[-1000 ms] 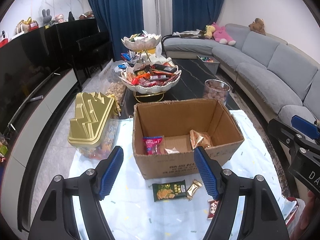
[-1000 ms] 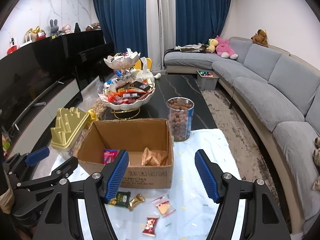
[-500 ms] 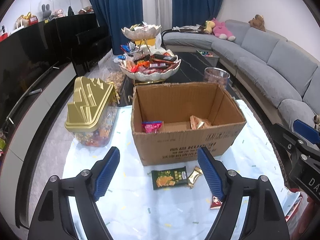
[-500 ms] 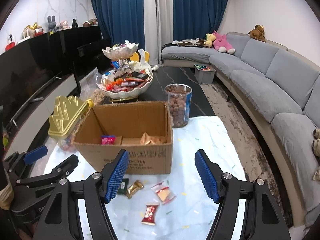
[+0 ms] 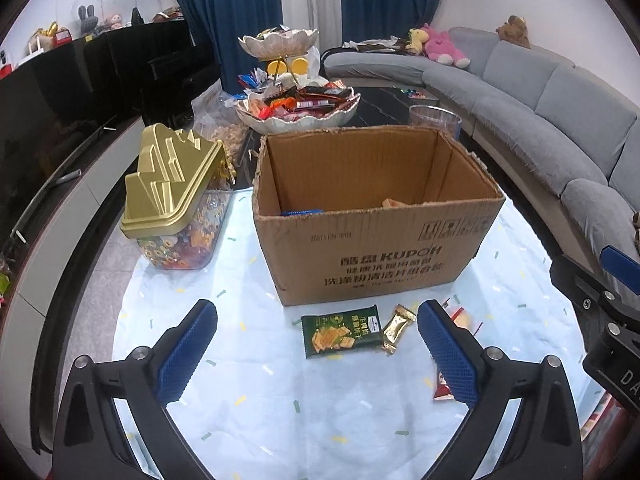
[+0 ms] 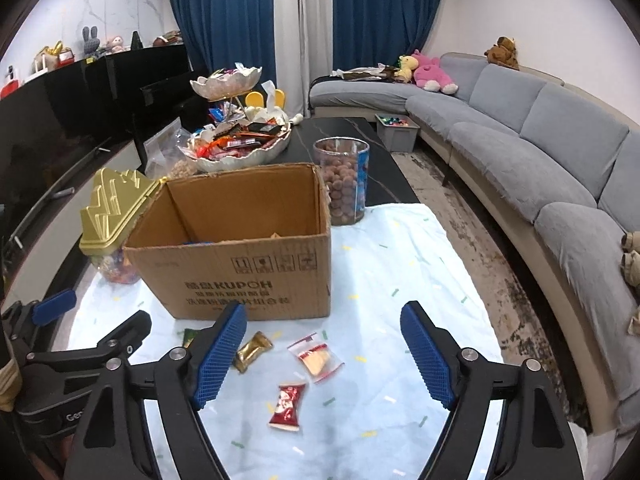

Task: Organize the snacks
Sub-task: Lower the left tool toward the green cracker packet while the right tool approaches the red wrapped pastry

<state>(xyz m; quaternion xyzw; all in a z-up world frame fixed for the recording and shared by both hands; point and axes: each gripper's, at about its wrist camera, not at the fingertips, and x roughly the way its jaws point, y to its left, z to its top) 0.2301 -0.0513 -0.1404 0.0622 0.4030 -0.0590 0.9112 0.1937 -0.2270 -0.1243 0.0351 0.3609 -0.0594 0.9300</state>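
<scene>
Snacks lie loose on the pale, confetti-patterned cloth [image 5: 280, 400] that covers the surface, just in front of an open cardboard box [image 5: 372, 240]: a green cracker packet [image 5: 340, 330] with a gold-wrapped candy [image 5: 396, 328] just beside it, then a clear packet [image 6: 316, 356] holding something pale with a red band, and nearest the camera a small red wrapper [image 6: 287, 406]. Inside the box only the tops of a blue-edged packet [image 5: 300, 212] and an orange one [image 5: 394, 203] peek over the front wall. The left hand-held gripper [image 5: 316, 354] hangs over the green packet and the gold candy with its jaws opening, nothing pressed between the blue pads. The right hand-held gripper [image 6: 324, 360] hangs above the clear packet and the red wrapper, its jaws opening too and holding nothing. A gold-lidded clear jar [image 5: 176, 208] of coloured sweets stands left of the box, a clear tub [image 6: 346, 180] of brown balls stands behind its right corner, and a two-tier shell-shaped dish [image 5: 298, 110] piled with wrapped sweets sits further back.
</scene>
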